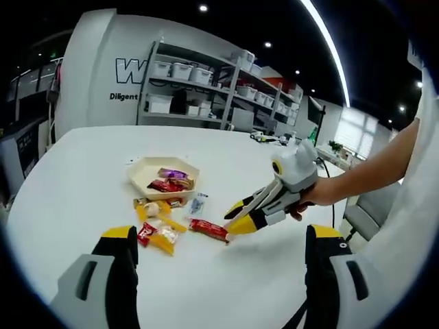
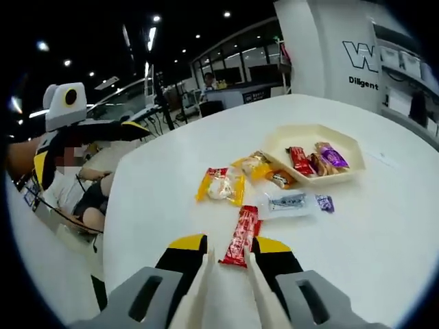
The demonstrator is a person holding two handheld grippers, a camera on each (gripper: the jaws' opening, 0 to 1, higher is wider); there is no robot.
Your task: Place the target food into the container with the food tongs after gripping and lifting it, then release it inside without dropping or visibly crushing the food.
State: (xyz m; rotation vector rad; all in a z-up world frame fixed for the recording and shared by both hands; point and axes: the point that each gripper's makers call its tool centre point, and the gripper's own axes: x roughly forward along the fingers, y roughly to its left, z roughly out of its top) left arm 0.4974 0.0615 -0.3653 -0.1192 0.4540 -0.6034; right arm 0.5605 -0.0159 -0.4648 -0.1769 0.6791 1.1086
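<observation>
Currently: red bar lies on the table, its near end between the right gripper's tong tips, unlifted. Container holds some snacks. Left gripper open, idle.

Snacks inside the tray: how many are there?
3: a red one at its left, a brown one in the middle, a purple one at the right. More may be hidden underneath.
</observation>
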